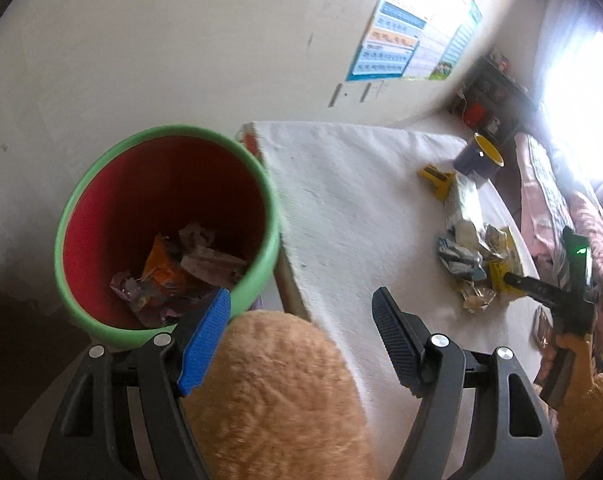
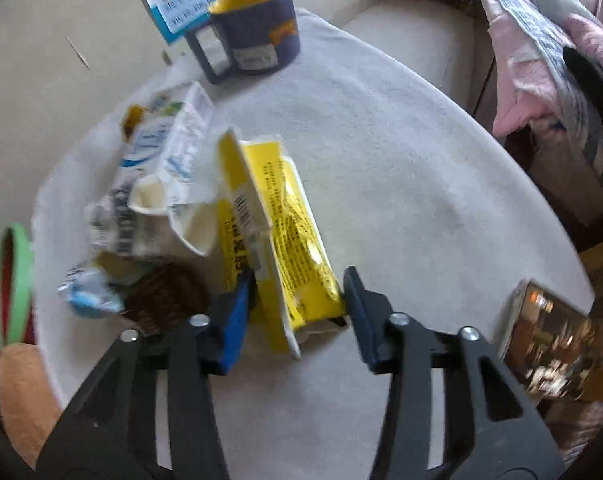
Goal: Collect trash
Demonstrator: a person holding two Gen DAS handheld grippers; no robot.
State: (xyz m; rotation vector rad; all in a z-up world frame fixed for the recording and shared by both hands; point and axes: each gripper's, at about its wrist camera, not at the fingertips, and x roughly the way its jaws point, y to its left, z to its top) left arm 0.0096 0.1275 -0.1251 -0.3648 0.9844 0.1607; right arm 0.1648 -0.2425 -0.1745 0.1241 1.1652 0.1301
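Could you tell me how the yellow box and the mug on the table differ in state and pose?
The yellow box is torn open and lying flat; the mug is intact and upright. The box sits between the right gripper fingers; the mug stands apart, untouched. Both rest on the white-covered table.

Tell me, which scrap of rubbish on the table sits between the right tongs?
The crushed yellow printed carton: the right tongs close on its near end, while the white-and-blue wrappers lie left, untouched.
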